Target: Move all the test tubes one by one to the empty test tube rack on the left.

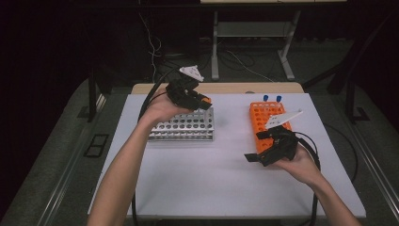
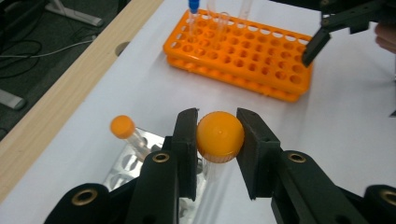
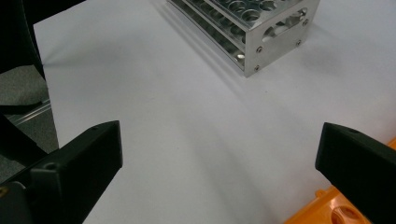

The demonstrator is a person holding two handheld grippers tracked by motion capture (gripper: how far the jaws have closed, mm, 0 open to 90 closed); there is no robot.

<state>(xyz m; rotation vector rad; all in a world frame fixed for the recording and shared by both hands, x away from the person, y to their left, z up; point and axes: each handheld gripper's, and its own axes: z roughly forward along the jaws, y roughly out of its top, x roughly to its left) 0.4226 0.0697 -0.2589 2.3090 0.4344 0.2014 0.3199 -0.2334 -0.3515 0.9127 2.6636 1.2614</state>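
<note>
My left gripper is shut on a clear tube with an orange cap, pinching it just under the cap. In the high view the left gripper hangs over the far right corner of the metal rack. A second orange-capped tube stands in a hole of the metal rack. My right gripper is open wide, with bare white table between its jaws. In the high view the right gripper sits by the near end of the orange rack.
Two blue-capped tubes stand at the far end of the orange rack. The metal rack lies ahead of the right gripper. The white table has a wooden strip along its far edge. Cables trail off both grippers.
</note>
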